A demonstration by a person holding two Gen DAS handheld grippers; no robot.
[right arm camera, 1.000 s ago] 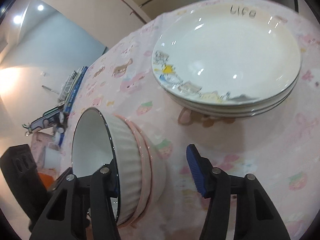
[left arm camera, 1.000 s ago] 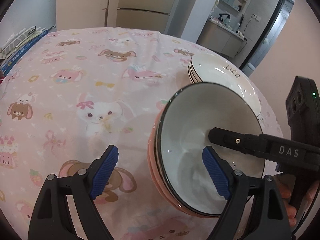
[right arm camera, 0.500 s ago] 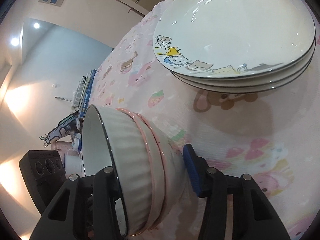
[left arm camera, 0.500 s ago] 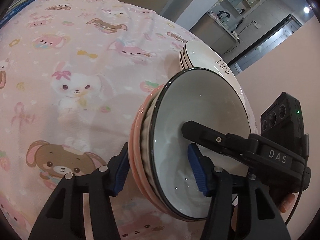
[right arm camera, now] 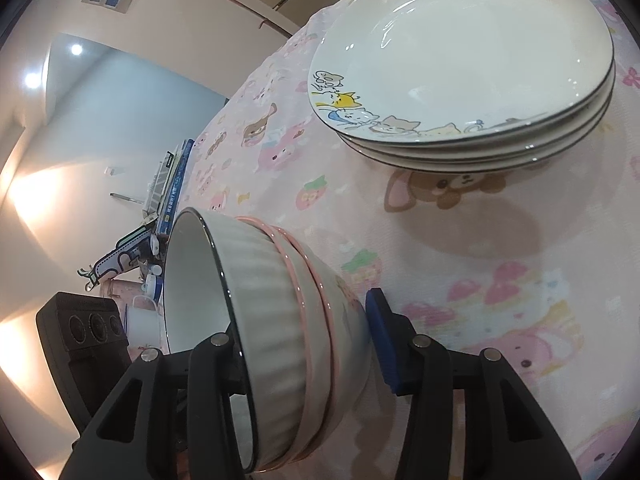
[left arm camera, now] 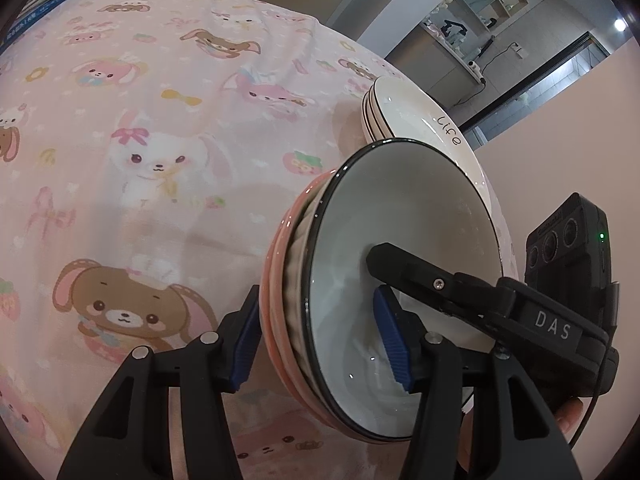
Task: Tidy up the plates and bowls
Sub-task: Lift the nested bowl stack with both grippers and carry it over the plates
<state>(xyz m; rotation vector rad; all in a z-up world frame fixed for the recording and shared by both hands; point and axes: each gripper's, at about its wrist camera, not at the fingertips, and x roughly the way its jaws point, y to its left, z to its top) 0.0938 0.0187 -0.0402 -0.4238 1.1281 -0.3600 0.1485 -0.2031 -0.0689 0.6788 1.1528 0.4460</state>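
A white ribbed bowl with a black rim [left arm camera: 400, 220] sits nested in pink-rimmed bowls [left arm camera: 280, 264], and the stack is tipped on its side above the pink cartoon tablecloth [left arm camera: 160, 140]. My left gripper [left arm camera: 320, 332] is shut on the stack, one pad outside on the pink bowl and one inside the white bowl. My right gripper [right arm camera: 308, 340] is shut on the same bowl stack [right arm camera: 280, 312] from the other side, its blue pad [right arm camera: 380, 332] on the base. Its other finger [left arm camera: 404, 268] reaches inside the bowl. A stack of white plates [right arm camera: 460, 60] marked "Life" stands just beyond.
Books [right arm camera: 172, 184] lie along the table's far left edge. The plate stack [left arm camera: 420, 128] sits near the table's right edge, close behind the bowls. A hand [left arm camera: 568, 416] holds the right gripper's black body [left arm camera: 568, 248]. Cabinets and a doorway lie beyond the table.
My left gripper's jaws have closed from wide apart onto the bowl stack. The right jaws narrowed onto it too, and the stack has tipped further onto its side.
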